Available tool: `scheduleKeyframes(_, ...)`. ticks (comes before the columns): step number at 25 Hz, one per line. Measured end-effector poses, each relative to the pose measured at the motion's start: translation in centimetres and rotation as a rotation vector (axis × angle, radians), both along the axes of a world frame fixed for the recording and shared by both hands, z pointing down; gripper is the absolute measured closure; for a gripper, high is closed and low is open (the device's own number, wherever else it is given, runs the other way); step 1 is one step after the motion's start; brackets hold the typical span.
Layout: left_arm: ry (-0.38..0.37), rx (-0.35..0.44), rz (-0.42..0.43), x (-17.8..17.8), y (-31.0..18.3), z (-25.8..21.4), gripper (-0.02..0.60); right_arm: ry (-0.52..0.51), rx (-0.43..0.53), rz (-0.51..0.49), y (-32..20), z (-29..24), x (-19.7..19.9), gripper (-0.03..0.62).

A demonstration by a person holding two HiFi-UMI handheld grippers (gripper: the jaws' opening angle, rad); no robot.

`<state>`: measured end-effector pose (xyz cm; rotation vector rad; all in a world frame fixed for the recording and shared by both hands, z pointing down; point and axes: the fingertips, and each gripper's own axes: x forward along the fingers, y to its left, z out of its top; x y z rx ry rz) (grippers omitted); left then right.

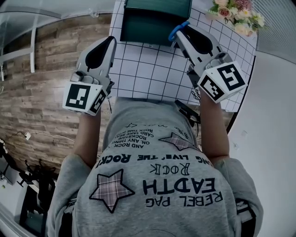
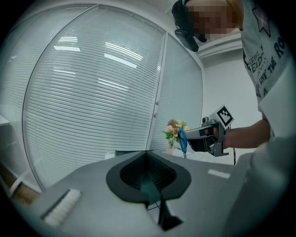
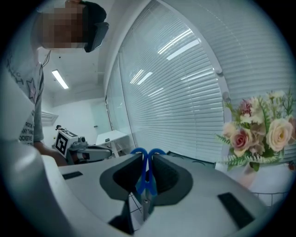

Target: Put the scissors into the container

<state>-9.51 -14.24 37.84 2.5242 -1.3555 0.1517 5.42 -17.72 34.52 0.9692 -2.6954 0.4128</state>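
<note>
My right gripper [image 1: 181,34] is shut on the blue-handled scissors [image 1: 178,29]. In the head view it holds them in the air at the near right corner of the dark green container [image 1: 155,16], which stands at the far side of the white grid table [image 1: 148,74]. In the right gripper view the scissors [image 3: 147,178] sit upright between the pads, handle loops sticking out past the tips. The left gripper view shows the scissors [image 2: 182,141] with blades pointing down. My left gripper [image 1: 111,41] hovers over the table's left edge, jaws together and nothing in them.
A bunch of pink and white flowers [image 1: 237,14] stands at the table's far right corner, just right of the container. Wooden floor [image 1: 41,78] lies to the left of the table. The person's grey printed shirt [image 1: 157,176] fills the near part of the head view.
</note>
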Motion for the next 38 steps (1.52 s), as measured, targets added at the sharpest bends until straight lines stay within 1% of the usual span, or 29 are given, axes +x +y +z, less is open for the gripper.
scheduleKeyframes(10, 0.004, -0.016, 0.003, 0.2, -0.7, 1.0, 0.572, 0.028, -0.028, -0.005, -0.8, 2.0, 0.1, 0.516)
scheduleKeyframes(19, 0.015, -0.037, -0.02, -0.2, -1.1, 2.1, 0.572, 0.045, -0.043, -0.024, -2.0, 3.4, -0.5, 0.516)
scheduleKeyframes(38, 0.023, -0.085, -0.06, -1.1, -1.4, 4.2, 0.572, 0.225, -0.056, -0.116, -3.6, 9.0, -1.9, 0.516)
